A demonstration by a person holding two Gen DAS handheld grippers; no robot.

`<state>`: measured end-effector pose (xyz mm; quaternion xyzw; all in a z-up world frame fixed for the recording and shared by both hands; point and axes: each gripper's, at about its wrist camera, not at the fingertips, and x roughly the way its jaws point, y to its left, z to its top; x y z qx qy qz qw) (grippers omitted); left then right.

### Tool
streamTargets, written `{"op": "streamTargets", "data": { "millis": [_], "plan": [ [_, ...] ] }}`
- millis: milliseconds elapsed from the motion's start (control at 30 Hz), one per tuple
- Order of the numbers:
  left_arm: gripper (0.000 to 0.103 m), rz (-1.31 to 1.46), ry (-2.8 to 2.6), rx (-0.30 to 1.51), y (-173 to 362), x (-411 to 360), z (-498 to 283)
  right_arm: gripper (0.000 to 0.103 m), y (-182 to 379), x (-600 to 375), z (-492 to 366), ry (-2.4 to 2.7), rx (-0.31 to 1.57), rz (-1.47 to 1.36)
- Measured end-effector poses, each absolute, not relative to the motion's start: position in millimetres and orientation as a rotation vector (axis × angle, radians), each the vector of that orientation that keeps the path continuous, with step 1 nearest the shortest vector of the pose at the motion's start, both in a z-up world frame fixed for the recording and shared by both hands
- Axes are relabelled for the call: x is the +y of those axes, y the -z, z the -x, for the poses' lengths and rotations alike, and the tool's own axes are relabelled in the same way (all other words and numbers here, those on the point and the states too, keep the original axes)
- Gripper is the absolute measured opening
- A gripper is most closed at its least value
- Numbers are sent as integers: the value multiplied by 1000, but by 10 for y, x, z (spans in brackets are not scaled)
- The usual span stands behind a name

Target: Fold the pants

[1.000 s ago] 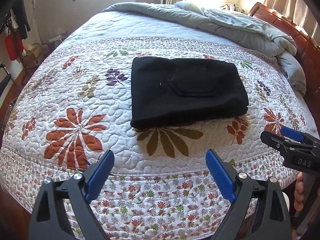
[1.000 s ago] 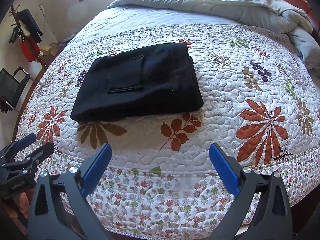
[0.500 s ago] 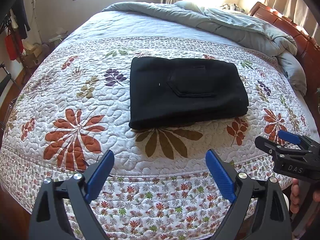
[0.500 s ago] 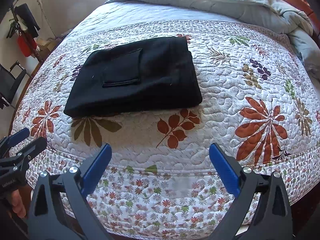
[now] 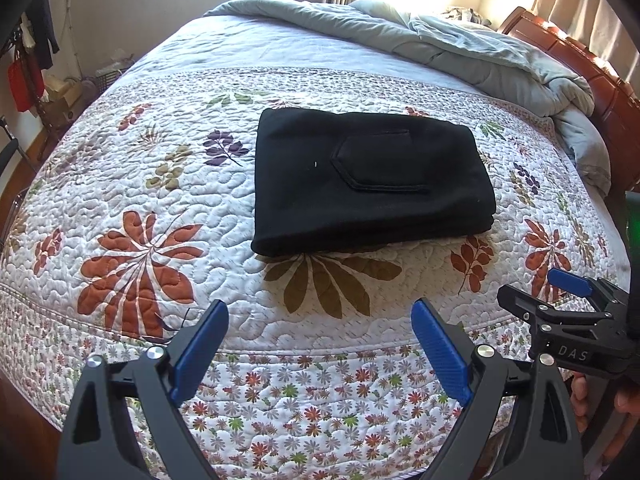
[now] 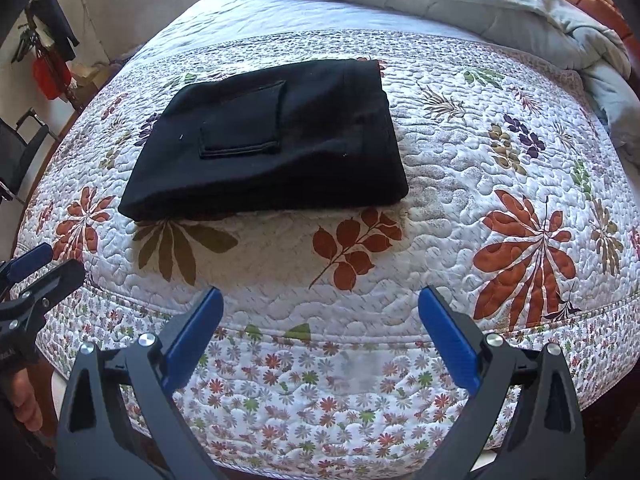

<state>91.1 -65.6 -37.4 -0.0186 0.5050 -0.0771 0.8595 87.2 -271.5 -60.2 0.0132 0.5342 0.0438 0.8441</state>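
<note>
Folded black fabric pants point(image 5: 372, 182) lie on a floral quilted bedspread point(image 5: 160, 208), mid-bed; a rumpled grey duvet point(image 5: 460, 44) sits behind, at the far right, against a wooden headboard point(image 5: 592, 76).

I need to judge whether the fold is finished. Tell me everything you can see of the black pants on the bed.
The black pants lie folded into a compact, roughly rectangular stack of several layers, flat on the floral quilt. The cloth looks thick, soft and matte. A patch pocket faces up on the top layer; a few pale lint specks show. The edges look fairly even. Nothing but the quilt touches them: the left gripper and right gripper are open and apart from them.
</note>
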Motion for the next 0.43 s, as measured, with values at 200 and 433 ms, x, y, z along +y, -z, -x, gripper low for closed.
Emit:
{"op": "streamTargets", "data": {
  "millis": [200, 433],
  "plan": [
    [94, 28, 167, 1069, 403, -664, -913, 97, 618, -2725, -869, -89, 1124, -34],
    [94, 17, 161, 1078, 431, -684, -913, 97, 620, -2749, -882, -88, 1123, -39]
  ]
}}
